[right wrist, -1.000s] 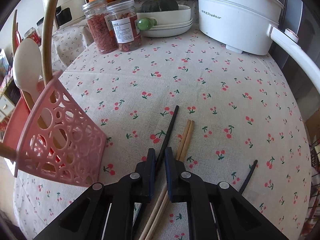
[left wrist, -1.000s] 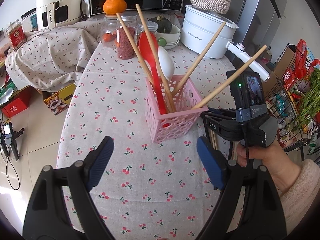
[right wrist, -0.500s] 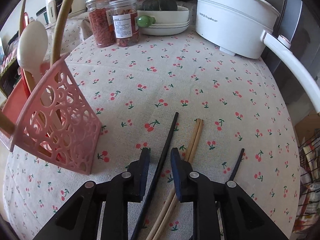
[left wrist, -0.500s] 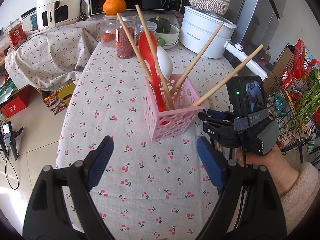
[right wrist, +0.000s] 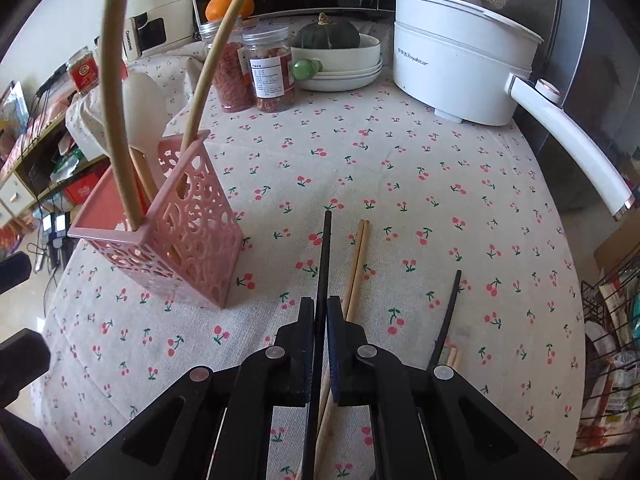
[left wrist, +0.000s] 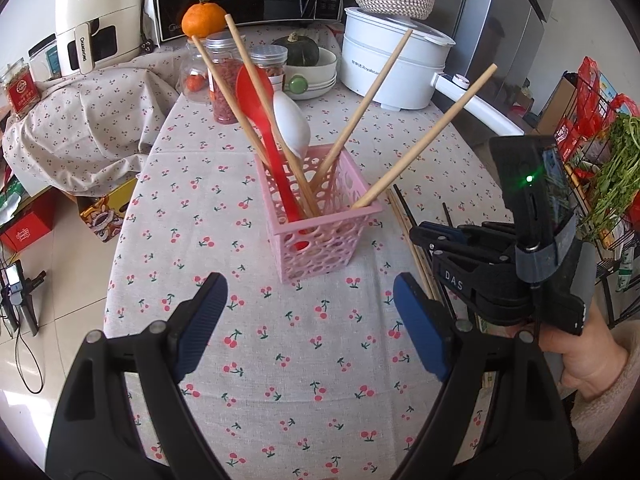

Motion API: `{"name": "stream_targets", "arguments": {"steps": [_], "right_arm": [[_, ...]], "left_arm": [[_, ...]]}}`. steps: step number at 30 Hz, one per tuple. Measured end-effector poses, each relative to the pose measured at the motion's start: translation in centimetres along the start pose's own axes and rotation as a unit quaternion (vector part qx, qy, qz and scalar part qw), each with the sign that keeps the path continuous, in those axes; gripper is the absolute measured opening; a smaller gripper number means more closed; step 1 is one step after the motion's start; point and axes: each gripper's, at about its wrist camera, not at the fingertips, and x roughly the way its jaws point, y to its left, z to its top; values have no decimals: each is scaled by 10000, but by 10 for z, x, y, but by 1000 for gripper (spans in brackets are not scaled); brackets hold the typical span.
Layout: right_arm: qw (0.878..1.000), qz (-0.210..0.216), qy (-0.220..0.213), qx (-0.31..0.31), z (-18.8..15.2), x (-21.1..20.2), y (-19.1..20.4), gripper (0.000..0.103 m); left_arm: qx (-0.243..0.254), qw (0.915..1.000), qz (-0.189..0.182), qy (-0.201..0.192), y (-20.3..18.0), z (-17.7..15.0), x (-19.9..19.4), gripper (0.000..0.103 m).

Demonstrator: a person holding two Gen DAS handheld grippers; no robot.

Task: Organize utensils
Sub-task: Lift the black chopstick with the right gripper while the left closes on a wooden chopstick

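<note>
Lengthwise, black chopstick pointing away

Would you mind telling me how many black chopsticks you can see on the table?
2. One black chopstick sits between the closed fingers of the right gripper, beside the wooden pair. The other black one lies loose further right. More may be hidden under the gripper.

On the white electric cooking pot ahead of me I read "Royalstar", with a few small characters before it that I cannot make out. The cream air fryer at the back left says "CHANGHONG" across its top and again down its handle. My right gripper carries "DAS" in pale letters on its black body. The jar labels are too small to read.
</note>
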Motion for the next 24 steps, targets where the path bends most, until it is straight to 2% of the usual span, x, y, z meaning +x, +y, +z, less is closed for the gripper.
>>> {"name": "stream_targets", "arguments": {"steps": [6,13,15,20,23,24], "right_arm": [[9992,129,-106,368,-9,-47,-23,6],[9951,132,-185,958,-28,-90,-67,5],[9941,73,-136,1076,-32,-93,-81,5],[9912,-13,-117,1320,-41,-101,-108,5],[9901,-12,-117,1400,-43,-102,-120,5],[9898,-5,-104,1420,-43,-102,-123,5]], "left_arm": [[185,9998,-56,-12,-19,-1,2,85],[589,9978,-289,131,-61,-8,14,83],[689,9967,-352,237,-74,-10,25,78],[834,9938,-511,534,-108,-8,57,49],[784,9923,-725,628,-123,1,73,39],[790,9927,-690,599,-126,5,76,39]]}}
